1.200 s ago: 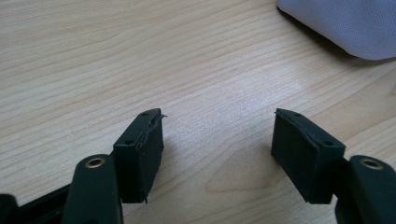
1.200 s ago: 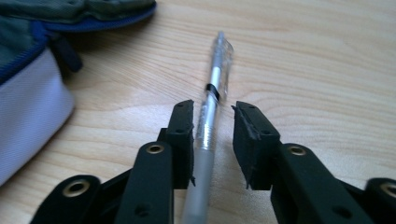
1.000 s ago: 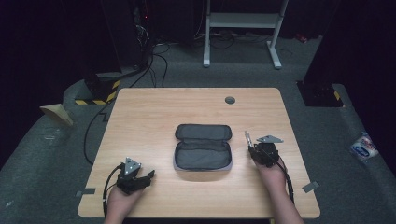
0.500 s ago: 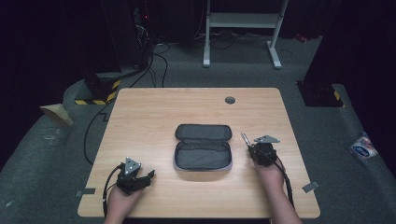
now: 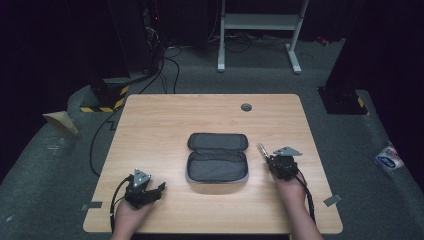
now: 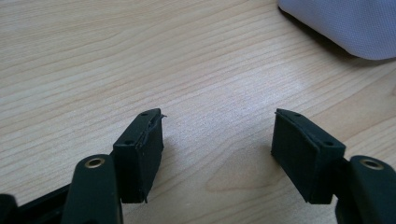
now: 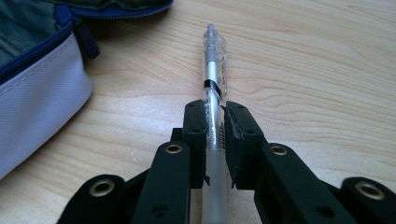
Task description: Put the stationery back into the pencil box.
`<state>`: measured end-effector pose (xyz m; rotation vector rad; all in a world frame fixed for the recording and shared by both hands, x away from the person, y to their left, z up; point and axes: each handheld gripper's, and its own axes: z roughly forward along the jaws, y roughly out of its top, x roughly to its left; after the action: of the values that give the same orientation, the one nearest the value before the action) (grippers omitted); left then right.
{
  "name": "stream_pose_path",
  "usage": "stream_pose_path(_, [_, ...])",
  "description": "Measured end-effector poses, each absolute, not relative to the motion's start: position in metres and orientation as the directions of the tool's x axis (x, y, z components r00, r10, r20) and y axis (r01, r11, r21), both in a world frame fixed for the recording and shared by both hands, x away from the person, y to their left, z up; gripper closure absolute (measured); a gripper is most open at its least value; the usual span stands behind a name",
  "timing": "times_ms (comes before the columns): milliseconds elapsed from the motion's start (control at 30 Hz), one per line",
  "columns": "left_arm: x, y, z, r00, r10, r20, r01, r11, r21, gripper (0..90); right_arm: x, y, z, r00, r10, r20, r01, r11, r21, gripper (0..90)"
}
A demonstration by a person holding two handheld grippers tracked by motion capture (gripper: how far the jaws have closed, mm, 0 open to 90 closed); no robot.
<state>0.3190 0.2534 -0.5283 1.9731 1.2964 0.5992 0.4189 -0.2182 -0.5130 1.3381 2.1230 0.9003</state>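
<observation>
Two grippers work at a light wooden table (image 5: 165, 125). The right gripper (image 7: 215, 122) is clamped on a pen (image 7: 214, 79), its jaws closed against the barrel from both sides. The pen has a translucent body, a clear clip section near the far end, a narrow black band around the barrel and a small cap-like tip. Its long axis runs straight out along the jaws; in the high view the pen (image 5: 262, 149) points away from the person and slightly left, toward the far right corner of the pencil case (image 5: 218, 157). Whether it rests on the tabletop or is held just above it cannot be told.

The pencil case lies unzipped at the table centre, lid folded back, with a dark interior, pale grey outer fabric and blue zipper trim; it sits just left of the pen.

The left gripper (image 5: 142, 187) rests near the front left edge, well apart from the case, its jaws spread wide with nothing between the pads (image 6: 141, 154).

Compared with one second ago, the right gripper has shifted slightly left and nearer the person, toward the case; the left gripper has stayed in place.
</observation>
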Motion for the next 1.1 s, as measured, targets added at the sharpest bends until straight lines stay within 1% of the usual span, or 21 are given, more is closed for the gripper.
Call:
stream_pose_path(433, [0.319,0.253,-0.528,0.396,0.918,0.005,0.6,-0.262,0.756,33.5,0.4,-0.212,-0.503,-0.455,0.89,-0.037,0.56,0.318,0.765,78.5])
stream_pose_path(1100, [0.32,0.253,-0.528,0.401,0.916,0.005,0.598,-0.265,0.756,33.2,0.39,-0.206,-0.492,-0.479,0.876,-0.055,0.519,0.333,0.788,78.5])
